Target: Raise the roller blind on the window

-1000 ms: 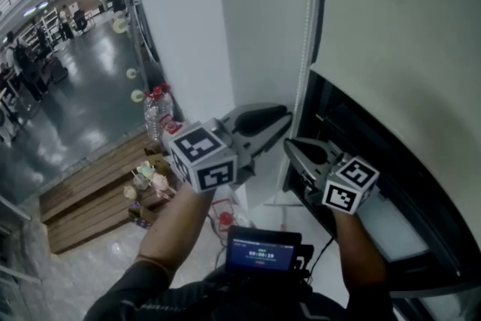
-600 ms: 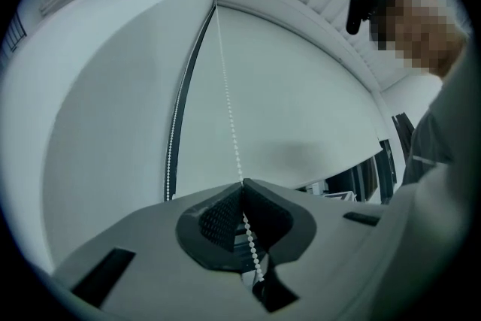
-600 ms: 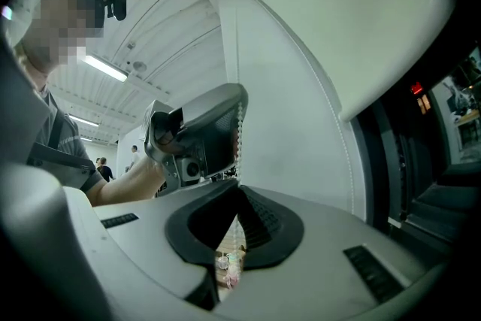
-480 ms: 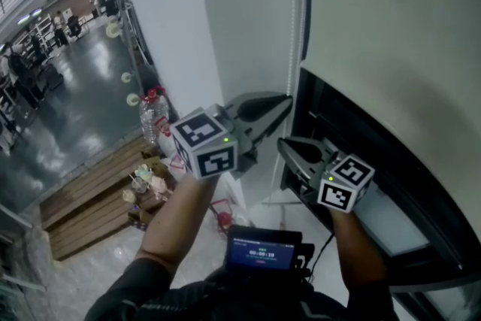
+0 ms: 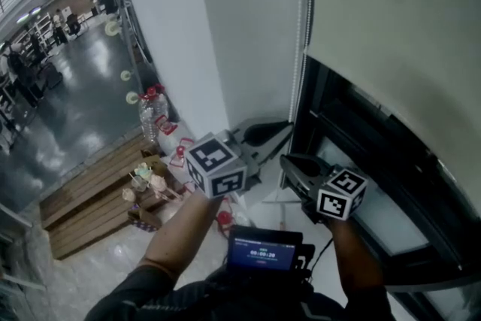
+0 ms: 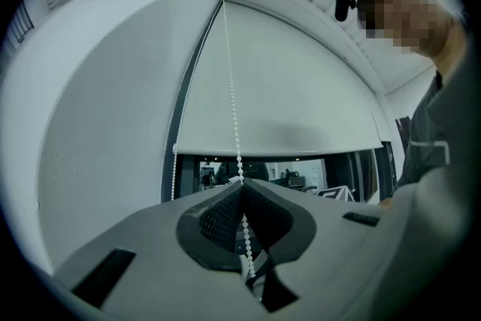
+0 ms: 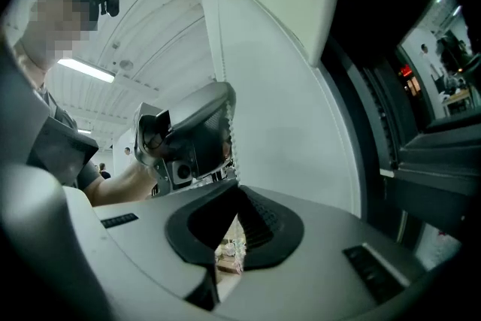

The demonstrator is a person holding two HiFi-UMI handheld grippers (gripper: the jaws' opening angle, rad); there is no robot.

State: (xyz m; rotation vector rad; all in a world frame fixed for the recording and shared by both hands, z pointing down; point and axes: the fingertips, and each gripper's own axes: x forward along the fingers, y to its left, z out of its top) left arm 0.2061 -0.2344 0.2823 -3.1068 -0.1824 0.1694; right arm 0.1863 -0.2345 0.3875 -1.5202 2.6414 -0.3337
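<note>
Head view: the roller blind hangs over the upper part of the window, its bottom edge above the dark window frame. The bead chain runs down the blind's left edge, beside a white wall. The left gripper reaches level to the chain just below the blind's bottom edge. The right gripper sits just under it and close to it, each with its marker cube toward the person. A small screen glows at the person's chest, and water bottles stand on the floor by a wooden platform at the left. Left gripper view: the jaws have just been closing and now meet on one strand of the bead chain. That strand comes straight down the face of the blind, passes between the textured pads and hangs out below them. A second strand hangs free at the window's left side. Right gripper view: the jaws are pressed together, and the chain drops from the left gripper above to the line where the tips meet, so it looks pinched there too. The window frame shows at the right.
</note>
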